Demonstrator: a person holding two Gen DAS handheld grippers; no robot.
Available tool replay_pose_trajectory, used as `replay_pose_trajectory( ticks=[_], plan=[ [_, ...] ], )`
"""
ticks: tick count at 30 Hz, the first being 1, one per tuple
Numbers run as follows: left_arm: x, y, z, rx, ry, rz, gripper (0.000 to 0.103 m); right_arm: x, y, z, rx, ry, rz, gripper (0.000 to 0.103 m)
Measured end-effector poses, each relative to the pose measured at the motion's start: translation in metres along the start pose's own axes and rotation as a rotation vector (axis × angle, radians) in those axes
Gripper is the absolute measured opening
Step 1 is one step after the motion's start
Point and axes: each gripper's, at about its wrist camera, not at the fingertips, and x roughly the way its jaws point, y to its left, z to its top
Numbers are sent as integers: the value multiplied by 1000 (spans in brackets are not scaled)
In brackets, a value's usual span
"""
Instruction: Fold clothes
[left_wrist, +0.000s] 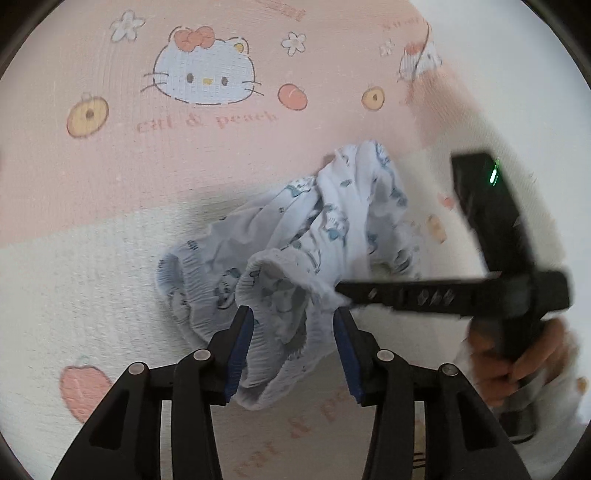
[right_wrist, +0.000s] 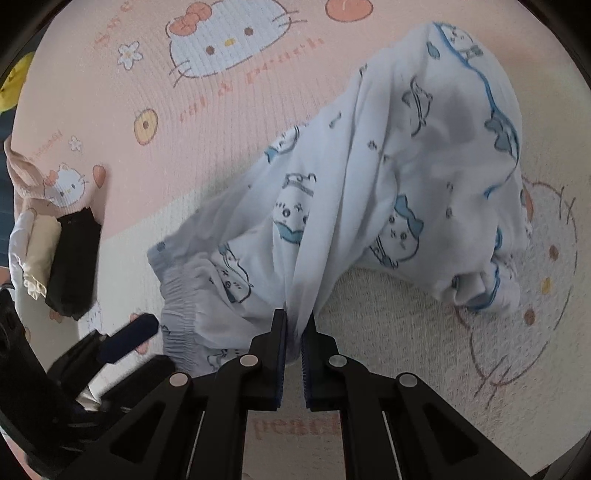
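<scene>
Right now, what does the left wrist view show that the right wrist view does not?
Only the left wrist view shows the hand that holds the right gripper, and the open left gripper with cloth between its pads but not pinched.

Only the right wrist view shows the folded pile at the blanket's edge and the far blue-trimmed end of the garment, and that the right gripper is shut on it.

Both show the white printed garment and the pink and cream blanket under it.

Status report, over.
Right gripper shut on white printed garment. Left gripper open, waistband between jaws. Folded stack off to the side, nothing blocking.
</scene>
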Motion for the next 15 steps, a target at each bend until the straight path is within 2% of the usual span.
replay_pose_trajectory(
  ticks=[6,9,13,15],
  plan=[
    [10,1,10,-40,6,25,42,2,-2,-5,-24,-2,9,5],
    [7,0,13,-66,-3,14,42,4,-1,-5,-22,-1,3,5],
    [11,0,21,-123,14,-40,42,6,1,-5,-32,-4,-12,5],
    [17,1,26,-177,37,-102,42,6,2,-6,-38,-9,-19,5]
  ],
)
